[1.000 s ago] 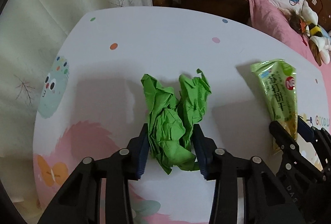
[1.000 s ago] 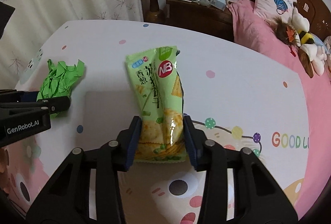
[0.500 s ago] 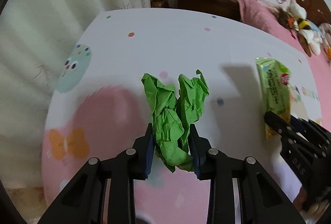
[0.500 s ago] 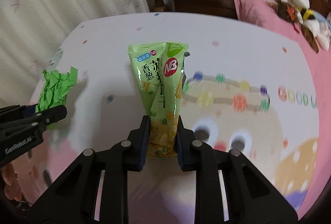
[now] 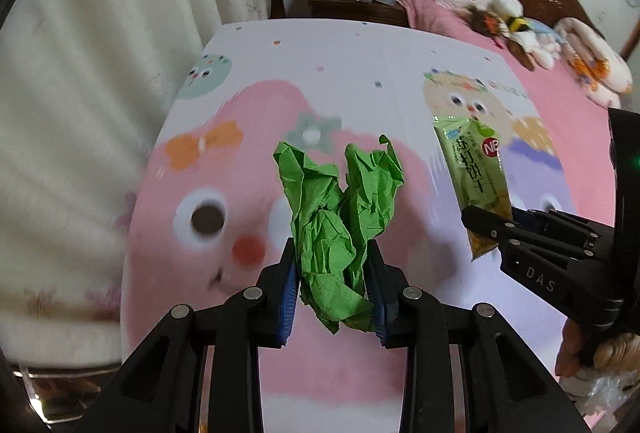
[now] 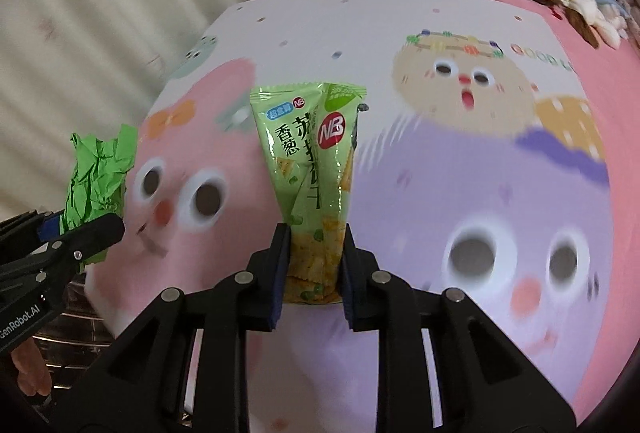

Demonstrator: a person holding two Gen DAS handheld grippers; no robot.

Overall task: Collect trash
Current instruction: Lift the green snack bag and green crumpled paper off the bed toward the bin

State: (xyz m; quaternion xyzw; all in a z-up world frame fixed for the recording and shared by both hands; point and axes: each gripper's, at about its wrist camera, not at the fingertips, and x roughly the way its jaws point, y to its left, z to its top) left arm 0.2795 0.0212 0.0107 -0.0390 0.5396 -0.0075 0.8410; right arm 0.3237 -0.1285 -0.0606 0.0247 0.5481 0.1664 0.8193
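Observation:
A crumpled ball of green paper (image 5: pixel 340 229) is clamped in my left gripper (image 5: pixel 332 289), held up above the cartoon-printed table (image 5: pixel 360 73). The same green paper (image 6: pixel 96 177) shows at the left of the right wrist view, in the left gripper (image 6: pixel 80 237). My right gripper (image 6: pixel 314 265) is shut on the lower end of a green cracker packet (image 6: pixel 312 161), which stands upright above the table (image 6: pixel 440 33). In the left wrist view the cracker packet (image 5: pixel 476 173) hangs at the right, pinched by the right gripper (image 5: pixel 492 229).
A cream curtain (image 5: pixel 100 73) hangs along the table's left side. Behind the table stand a dark wooden nightstand (image 5: pixel 352 5) with stacked papers and a bed (image 5: pixel 560 81) with pink bedding and plush toys. A hand (image 5: pixel 592 357) holds the right gripper's handle.
Both grippers closed tighter on their items and lifted them off the table, pulling back toward the near edge; more of the table print now shows below.

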